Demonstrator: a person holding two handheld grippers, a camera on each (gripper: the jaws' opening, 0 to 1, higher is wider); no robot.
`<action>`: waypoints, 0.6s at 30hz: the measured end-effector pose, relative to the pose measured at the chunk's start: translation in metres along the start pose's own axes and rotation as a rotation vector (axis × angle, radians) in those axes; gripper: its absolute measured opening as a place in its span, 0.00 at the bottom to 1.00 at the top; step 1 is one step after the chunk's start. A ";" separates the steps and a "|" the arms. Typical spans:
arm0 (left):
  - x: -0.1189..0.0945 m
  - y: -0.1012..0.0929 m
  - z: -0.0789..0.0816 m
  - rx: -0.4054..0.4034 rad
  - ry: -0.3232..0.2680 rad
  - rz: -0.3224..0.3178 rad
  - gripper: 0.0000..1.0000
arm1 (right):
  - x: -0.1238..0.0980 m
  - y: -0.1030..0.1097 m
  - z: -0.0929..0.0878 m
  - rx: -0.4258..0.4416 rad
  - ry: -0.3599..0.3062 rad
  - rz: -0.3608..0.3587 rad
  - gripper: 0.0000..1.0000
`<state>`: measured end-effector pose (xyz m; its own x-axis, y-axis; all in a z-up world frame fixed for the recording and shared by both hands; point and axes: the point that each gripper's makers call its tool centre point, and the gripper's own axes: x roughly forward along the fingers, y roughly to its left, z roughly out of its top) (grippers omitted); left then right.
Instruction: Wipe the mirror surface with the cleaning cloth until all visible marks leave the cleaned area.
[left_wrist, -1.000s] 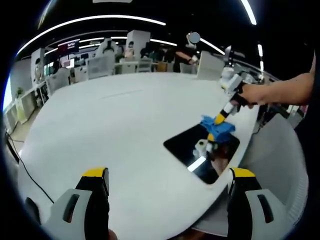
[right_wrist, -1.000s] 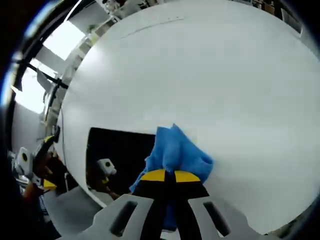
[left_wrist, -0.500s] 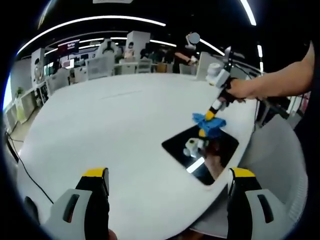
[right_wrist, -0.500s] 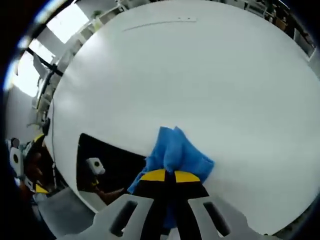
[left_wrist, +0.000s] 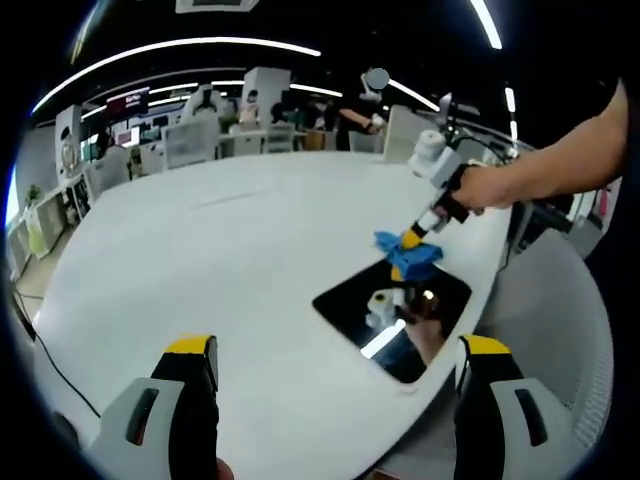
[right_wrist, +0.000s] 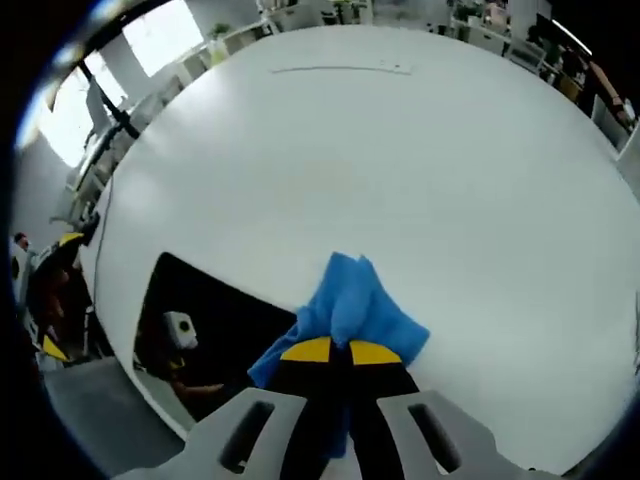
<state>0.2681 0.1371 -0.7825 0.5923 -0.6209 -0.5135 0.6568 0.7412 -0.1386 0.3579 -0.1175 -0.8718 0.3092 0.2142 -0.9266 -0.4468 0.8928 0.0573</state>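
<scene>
A dark rectangular mirror (left_wrist: 392, 315) (right_wrist: 215, 325) lies flat near the edge of a white round table (left_wrist: 230, 260) (right_wrist: 400, 170). My right gripper (right_wrist: 332, 351) (left_wrist: 413, 236) is shut on a blue cleaning cloth (right_wrist: 350, 305) (left_wrist: 404, 251), which rests at the mirror's far edge, partly over the white tabletop. A person's hand (left_wrist: 490, 187) holds that gripper. My left gripper (left_wrist: 330, 350) is open with nothing between its jaws, hovering above the near side of the table, well short of the mirror. The mirror reflects the gripper and a ceiling light.
The white table spreads wide to the left and far side of the mirror. Its curved edge (left_wrist: 480, 310) runs just past the mirror. Desks, chairs and screens (left_wrist: 210, 125) stand in the background office, far off.
The right gripper has drawn the blue cloth from the middle of the mirror to its far edge, partly onto the tabletop. The left gripper has held its place.
</scene>
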 end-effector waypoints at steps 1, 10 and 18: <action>0.000 0.000 0.000 0.008 0.003 -0.006 0.99 | 0.000 0.000 0.002 -0.031 -0.001 0.015 0.00; 0.000 0.007 0.004 0.020 -0.001 -0.004 0.99 | -0.042 -0.011 0.020 0.055 -0.115 0.055 0.00; 0.002 0.008 -0.004 0.006 0.008 -0.004 0.99 | -0.076 -0.058 0.005 0.057 -0.132 -0.005 0.01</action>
<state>0.2724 0.1429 -0.7877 0.5860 -0.6220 -0.5193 0.6623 0.7369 -0.1353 0.3647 -0.1835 -0.8033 0.4205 0.2565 -0.8703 -0.3975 0.9144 0.0774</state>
